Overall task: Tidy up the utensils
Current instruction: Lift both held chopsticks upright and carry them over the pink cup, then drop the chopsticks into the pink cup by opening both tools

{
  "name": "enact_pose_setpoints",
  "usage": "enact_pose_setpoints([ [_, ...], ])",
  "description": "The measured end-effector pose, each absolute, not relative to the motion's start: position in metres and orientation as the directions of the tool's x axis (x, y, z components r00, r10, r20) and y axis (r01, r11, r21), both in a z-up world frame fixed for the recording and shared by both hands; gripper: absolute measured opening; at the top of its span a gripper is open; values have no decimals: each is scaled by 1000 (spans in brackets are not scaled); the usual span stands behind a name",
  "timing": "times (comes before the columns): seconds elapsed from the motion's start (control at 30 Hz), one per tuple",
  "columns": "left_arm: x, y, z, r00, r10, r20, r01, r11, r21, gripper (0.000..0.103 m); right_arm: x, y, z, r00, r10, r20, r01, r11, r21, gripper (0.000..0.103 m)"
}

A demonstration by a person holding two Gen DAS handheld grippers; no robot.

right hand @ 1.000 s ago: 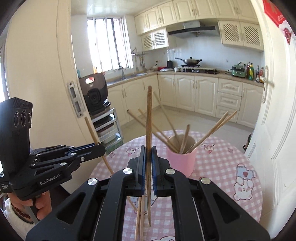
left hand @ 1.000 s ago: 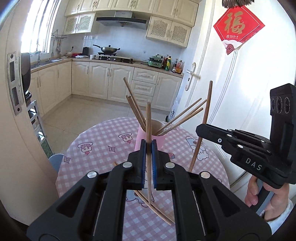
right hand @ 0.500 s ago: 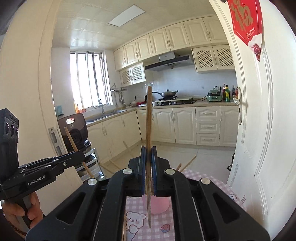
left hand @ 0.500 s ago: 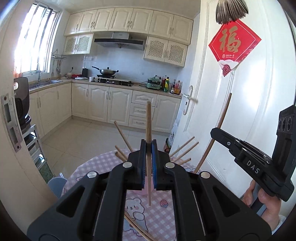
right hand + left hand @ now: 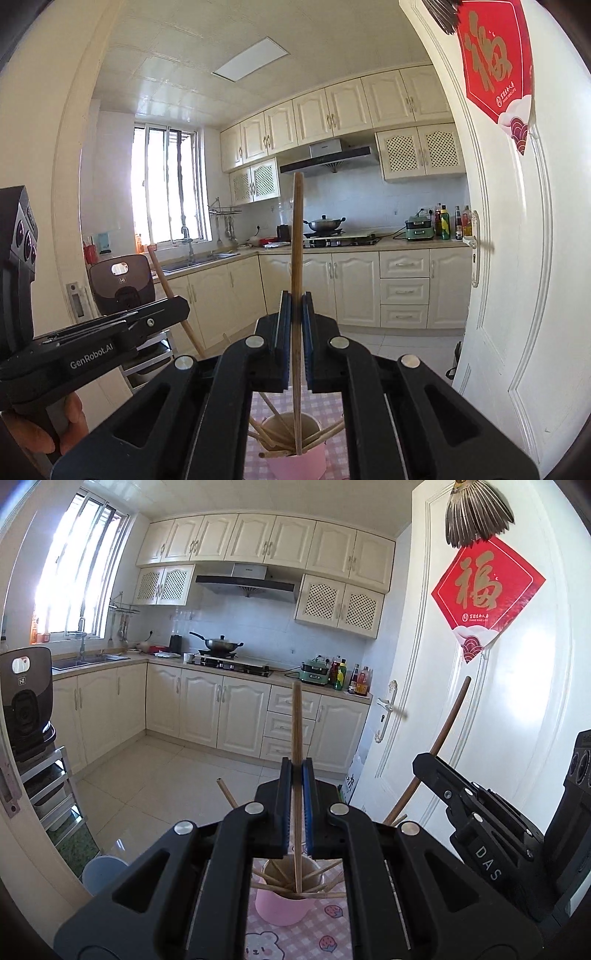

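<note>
My left gripper (image 5: 296, 771) is shut on a wooden chopstick (image 5: 296, 716) held upright; its lower end hangs over the mouth of the pink cup (image 5: 284, 910). Several chopsticks lean in that cup. My right gripper (image 5: 294, 299) is shut on another upright chopstick (image 5: 297, 236), whose lower end reaches the rim of the pink cup (image 5: 295, 459). In the left wrist view the right gripper (image 5: 421, 764) stands at the right with its darker chopstick (image 5: 448, 720). The left gripper (image 5: 183, 304) and its chopstick (image 5: 166, 278) show at the left of the right wrist view.
The cup stands on a table with a pink checked cloth (image 5: 332, 936). A white door (image 5: 424, 701) with a red paper ornament (image 5: 484, 590) is close on the right. A metal rack with a dark appliance (image 5: 26, 701) and a blue bin (image 5: 103, 871) stand at the left.
Both grippers have risen and tipped upward with their chopsticks. The cup has dropped to the bottom of both views, and the loose chopsticks on the table have left view.
</note>
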State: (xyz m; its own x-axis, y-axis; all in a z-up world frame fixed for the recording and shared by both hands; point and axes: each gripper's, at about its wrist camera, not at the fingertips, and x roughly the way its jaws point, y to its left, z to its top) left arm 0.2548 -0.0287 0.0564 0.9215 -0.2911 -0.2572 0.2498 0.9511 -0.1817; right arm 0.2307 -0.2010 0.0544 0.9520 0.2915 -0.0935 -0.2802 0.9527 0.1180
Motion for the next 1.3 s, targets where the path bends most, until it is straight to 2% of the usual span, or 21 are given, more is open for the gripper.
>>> enact_pose_setpoints([
  [0.5, 274, -42, -1, 883, -299, -361, 266, 954, -141, 6, 245, -194, 15, 906, 365, -214, -348, 931, 114, 4],
  [0.9, 276, -49, -33, 854, -290, -433, 270, 957, -109, 6, 239, -195, 4, 891, 374, -256, -352, 927, 127, 4],
  [1.2, 268, -42, -29, 866, -267, -422, 236, 964, -126, 7, 232, -199, 9, 900, 354, -254, -329, 934, 138, 6],
  [1.23, 267, -42, -28, 870, -260, -419, 232, 966, -118, 8, 231, -199, 10, 899, 356, -253, -331, 933, 139, 6],
  [1.27, 264, -42, -27, 873, -257, -414, 231, 966, -114, 19, 230, -199, 11, 901, 354, -251, -329, 935, 136, 6],
  [1.3, 262, -41, -25, 876, -257, -409, 229, 966, -118, 46, 228, -198, 11, 902, 353, -250, -329, 935, 134, 6],
])
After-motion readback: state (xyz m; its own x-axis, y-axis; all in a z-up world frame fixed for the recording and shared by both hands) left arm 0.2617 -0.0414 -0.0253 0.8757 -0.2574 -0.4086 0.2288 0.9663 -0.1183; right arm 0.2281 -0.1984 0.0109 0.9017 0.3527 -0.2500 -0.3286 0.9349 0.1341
